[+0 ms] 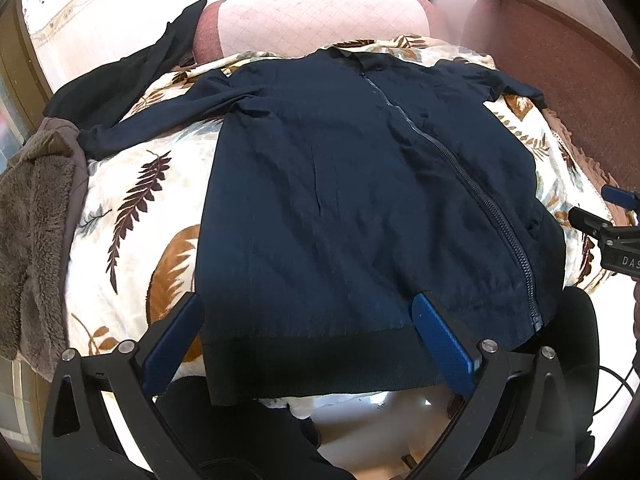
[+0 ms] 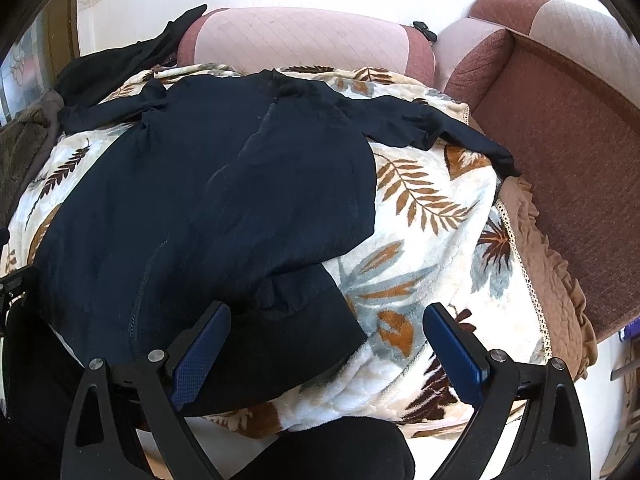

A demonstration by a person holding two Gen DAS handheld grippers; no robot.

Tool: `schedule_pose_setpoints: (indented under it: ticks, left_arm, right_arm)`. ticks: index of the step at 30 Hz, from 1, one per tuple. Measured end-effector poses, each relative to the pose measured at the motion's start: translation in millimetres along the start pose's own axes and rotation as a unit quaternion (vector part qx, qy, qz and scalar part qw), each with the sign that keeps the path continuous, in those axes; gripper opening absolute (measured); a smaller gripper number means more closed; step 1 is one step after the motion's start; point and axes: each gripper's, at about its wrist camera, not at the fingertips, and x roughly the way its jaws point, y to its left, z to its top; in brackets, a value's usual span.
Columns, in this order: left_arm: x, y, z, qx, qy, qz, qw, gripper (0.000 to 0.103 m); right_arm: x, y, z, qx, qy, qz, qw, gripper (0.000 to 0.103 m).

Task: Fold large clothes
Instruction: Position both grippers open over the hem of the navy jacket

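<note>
With both tongs, left (image 1: 306, 332) and right (image 2: 326, 344), spread and empty, take the soft, limp navy zip-front jacket (image 1: 360, 200), flat on the leaf-print blanket (image 2: 432, 240), by its ribbed near hem.

A: What lies underneath everything?

B: A cream plush blanket printed with brown and grey-blue leaves (image 2: 436, 216), spread over a seat with a tan quilted, frilled cover (image 2: 560, 280) showing at its right edge.

A: And behind it?

B: A pink and maroon quilted sofa backrest (image 2: 304, 40), with a maroon corner seat (image 2: 568, 120) to the right.

A: Anything on the left?

B: A brown fleecy garment (image 1: 36, 248) hangs off the edge, beside a black cloth draped over the backrest corner (image 1: 132, 76).
</note>
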Motion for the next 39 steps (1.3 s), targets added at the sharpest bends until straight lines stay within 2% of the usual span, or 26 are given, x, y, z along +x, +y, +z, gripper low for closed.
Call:
schedule_pose_setpoints:
  ticks: [14,39]
  left_arm:
    - [4,-2,5,-0.006,0.004,-0.008,0.9999,0.103]
    - [15,6,10,-0.017,0.014,-0.014,0.9997,0.103]
  right_arm:
    - [4,-7,-1,0.019,0.013,0.009,1.000,0.098]
    - [13,-7,8,0.021,0.011,0.001,1.000,0.097]
